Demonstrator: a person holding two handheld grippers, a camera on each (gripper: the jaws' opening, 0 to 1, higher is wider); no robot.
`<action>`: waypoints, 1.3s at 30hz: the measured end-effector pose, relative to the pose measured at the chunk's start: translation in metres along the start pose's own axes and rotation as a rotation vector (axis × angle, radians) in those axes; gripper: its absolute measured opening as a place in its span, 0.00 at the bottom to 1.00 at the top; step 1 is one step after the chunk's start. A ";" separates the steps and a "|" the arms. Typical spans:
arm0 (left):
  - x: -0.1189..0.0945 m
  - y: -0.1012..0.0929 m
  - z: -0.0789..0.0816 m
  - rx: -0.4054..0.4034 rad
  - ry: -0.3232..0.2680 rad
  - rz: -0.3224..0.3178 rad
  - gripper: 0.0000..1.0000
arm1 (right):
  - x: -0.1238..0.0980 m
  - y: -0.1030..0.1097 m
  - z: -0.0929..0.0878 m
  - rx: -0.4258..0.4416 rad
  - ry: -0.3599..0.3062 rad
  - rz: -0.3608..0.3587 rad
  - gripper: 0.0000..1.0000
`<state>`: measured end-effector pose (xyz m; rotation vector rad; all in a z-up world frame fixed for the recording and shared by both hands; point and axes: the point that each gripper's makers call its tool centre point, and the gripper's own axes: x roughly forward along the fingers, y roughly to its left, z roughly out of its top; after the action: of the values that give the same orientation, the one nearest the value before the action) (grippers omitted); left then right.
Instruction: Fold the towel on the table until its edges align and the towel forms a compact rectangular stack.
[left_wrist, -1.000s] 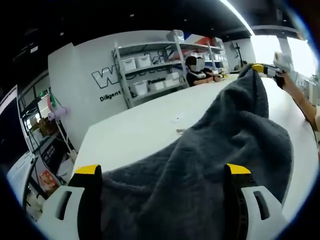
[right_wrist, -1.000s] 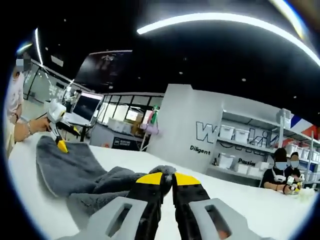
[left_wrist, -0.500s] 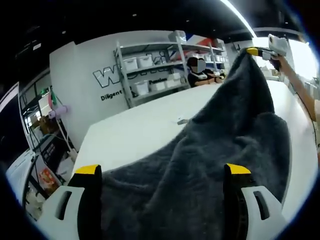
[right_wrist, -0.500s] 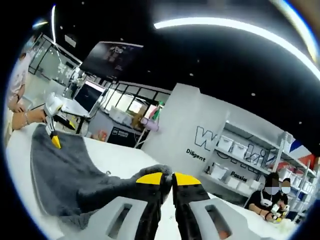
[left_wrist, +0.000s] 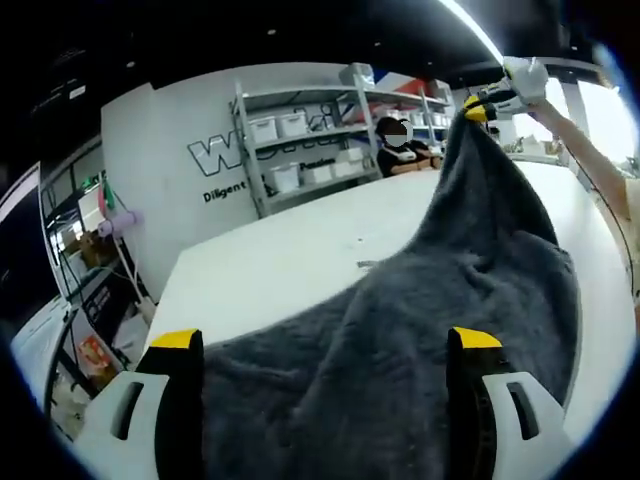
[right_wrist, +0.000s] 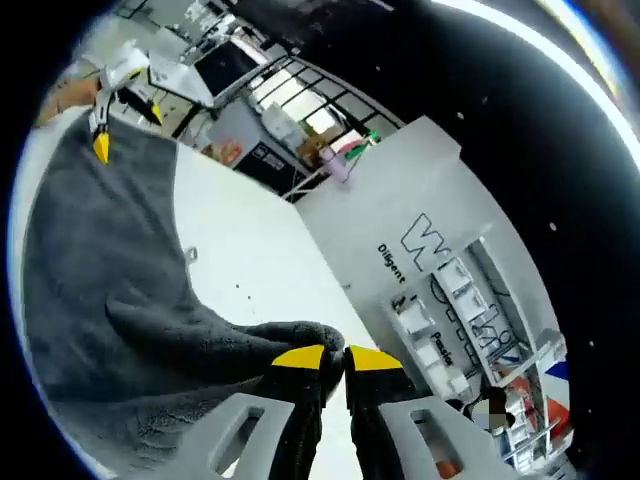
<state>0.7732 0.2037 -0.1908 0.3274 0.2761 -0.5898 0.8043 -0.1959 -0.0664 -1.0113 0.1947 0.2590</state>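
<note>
The right gripper (right_wrist: 334, 358) pinches the grey towel (left_wrist: 430, 330) corner lower centre — the left gripper (left_wrist: 325, 345), jaws spread, straddles it over the white table (left_wrist: 290, 255).

You get bright ceiling strip light (left_wrist: 470, 30) glare at one o'clock, blown-out whites at three, heavy fisheye bending at edges, and soft, slightly blurred distance.

left gripper (left_wrist: 325, 345) with light grey moulded jaws, black inner faces, yellow tips, slot cut in each jaw, right gripper (right_wrist: 334, 357) same grey body, black fingers, yellow caps
</note>
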 end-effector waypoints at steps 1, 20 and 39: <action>0.000 0.000 0.000 0.000 0.001 0.001 0.99 | 0.006 0.003 -0.007 -0.008 0.020 0.004 0.03; 0.002 0.004 -0.003 0.008 0.009 0.002 0.99 | 0.071 0.080 -0.126 0.188 0.220 0.121 0.14; -0.002 -0.001 -0.003 0.025 0.013 -0.001 0.99 | 0.015 0.049 -0.128 0.475 0.151 -0.009 0.61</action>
<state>0.7706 0.2047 -0.1930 0.3549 0.2819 -0.5926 0.7983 -0.2787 -0.1757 -0.5594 0.3695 0.1188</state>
